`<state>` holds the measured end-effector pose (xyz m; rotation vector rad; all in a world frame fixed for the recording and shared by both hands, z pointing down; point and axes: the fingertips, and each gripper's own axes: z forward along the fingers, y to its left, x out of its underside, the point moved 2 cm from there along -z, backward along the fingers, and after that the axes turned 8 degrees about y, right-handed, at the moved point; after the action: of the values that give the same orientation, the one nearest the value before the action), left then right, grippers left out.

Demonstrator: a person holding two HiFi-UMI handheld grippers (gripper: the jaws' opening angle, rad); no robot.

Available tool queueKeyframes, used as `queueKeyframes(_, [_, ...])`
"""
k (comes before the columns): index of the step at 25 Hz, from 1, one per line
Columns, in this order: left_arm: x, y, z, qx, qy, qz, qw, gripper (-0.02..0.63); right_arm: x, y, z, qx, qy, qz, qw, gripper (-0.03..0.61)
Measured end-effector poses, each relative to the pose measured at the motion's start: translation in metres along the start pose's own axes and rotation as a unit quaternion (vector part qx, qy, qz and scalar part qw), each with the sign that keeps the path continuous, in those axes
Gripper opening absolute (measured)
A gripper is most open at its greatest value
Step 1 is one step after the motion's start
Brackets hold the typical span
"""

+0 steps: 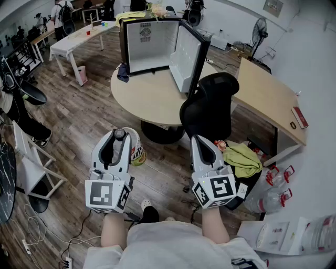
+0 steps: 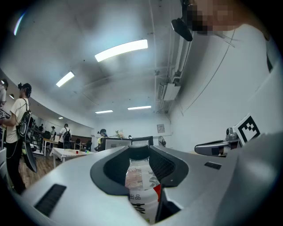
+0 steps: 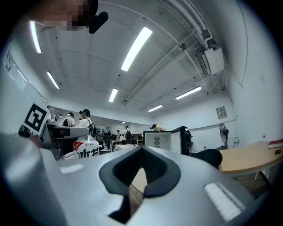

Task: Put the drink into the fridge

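**A:** Where's the drink now?

**B:** In the left gripper (image 1: 119,137). Its jaws are clamped on the drink (image 1: 136,149), a clear bottle with a dark cap and a red-and-white label. The tips close round its upper part, near the cap. It's held over the wooden floor, well short of the fridge (image 1: 157,47).

**A:** And the other gripper?

**B:** The right gripper (image 1: 200,143) has its jaws together with nothing in them. It hangs about as far from the fridge as the left one.

**A:** So what stage is this?

**B:** I'd call it the carry. The pick-up looks done and the placing hasn't begun. The fridge stands on the round table (image 1: 152,100) with its door (image 1: 186,58) swung wide. The inside looks bare and white, so there's nothing to open.

**A:** What does the next move take?

**B:** Bringing the bottle up to the fridge, lifting it over the table edge in front of it, then reaching in without knocking the door.

**A:** Anything in the way?

**B:** The black office chair (image 1: 210,105). It sits in front of the fridge on the door side, between the fridge and the right gripper. I'd approach on the side away from the door. A dark cloth (image 1: 123,73) lies on the table just beside the fridge on that side, but clear of the opening.

**A:** What else is about?

**B:** A yellow-green cloth (image 1: 242,157) is heaped beyond the chair, farther from the fridge. A long desk (image 1: 268,94) runs off the door side, and there are people (image 1: 62,13) well behind the fridge. None of them crosses the route.
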<state>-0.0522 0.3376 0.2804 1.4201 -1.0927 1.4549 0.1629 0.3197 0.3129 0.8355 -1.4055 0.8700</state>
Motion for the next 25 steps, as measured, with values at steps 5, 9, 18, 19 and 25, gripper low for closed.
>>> queueKeyframes(5, [0.0,0.0,-0.004,0.0,0.0,0.002,1.0,0.141,0.0,0.004,-0.003,-0.002,0.0,0.0,1.0,0.009])
queueKeyframes(9, [-0.001,0.004,-0.001,0.001,-0.002,0.002,1.0,0.141,0.0,0.005,0.001,-0.001,-0.001,-0.002,1.0,0.009])
queueKeyframes(18, [-0.002,0.024,0.028,0.014,-0.006,0.003,0.9999,0.141,-0.004,-0.001,0.032,0.011,-0.015,0.009,1.0,0.009])
queueKeyframes(19, [-0.002,0.027,0.033,0.016,-0.007,0.003,0.9998,0.141,-0.004,0.0,0.037,0.012,-0.015,0.008,1.0,0.009])
queueKeyframes(25, [-0.002,0.047,0.063,0.029,-0.012,0.001,0.9995,0.141,-0.005,-0.001,0.07,0.017,-0.017,0.006,1.0,0.009])
